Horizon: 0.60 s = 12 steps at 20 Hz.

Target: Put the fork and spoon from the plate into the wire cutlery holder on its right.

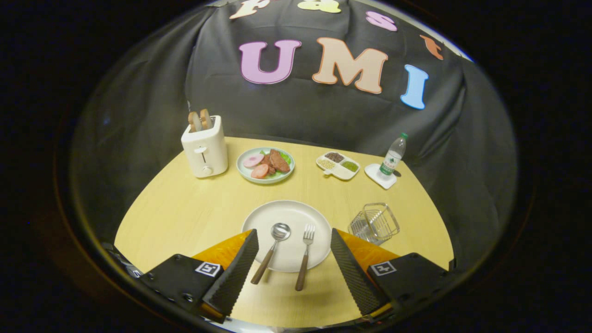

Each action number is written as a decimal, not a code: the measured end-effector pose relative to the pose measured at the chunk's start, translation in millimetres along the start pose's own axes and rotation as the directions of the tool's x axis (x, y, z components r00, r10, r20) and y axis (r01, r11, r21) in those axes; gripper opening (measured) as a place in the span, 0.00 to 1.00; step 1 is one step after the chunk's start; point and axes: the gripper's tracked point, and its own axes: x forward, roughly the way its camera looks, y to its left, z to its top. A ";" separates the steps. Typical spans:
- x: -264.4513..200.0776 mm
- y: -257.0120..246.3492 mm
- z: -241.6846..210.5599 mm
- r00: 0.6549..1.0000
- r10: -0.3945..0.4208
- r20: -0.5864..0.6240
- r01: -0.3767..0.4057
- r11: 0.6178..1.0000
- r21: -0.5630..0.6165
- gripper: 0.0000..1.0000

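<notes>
Hovering with fingers [294, 259] spread wide over spoon [273, 249] and fork [305, 254] on plate [286, 212], lower centre; risking grabbing both together, or missing wire cutlery holder [374, 223] at right.

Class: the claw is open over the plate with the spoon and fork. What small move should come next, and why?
Probably lower the claw and shift it toward the fork. It is open and holds nothing, both pieces lie on the plate between its fingers, and the fork lies nearer the wire holder.
</notes>
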 end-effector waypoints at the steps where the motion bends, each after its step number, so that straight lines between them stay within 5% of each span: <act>1: 0.8 -1.0 -3.1 1.000 -0.006 -0.025 0.006 1.000 0.012 1.00; 6: -1.8 -10.0 -28.2 0.968 -0.063 -0.244 0.076 0.996 0.045 1.00; 12: 1.5 -13.1 -57.1 0.859 -0.083 -0.505 0.124 0.991 0.048 0.99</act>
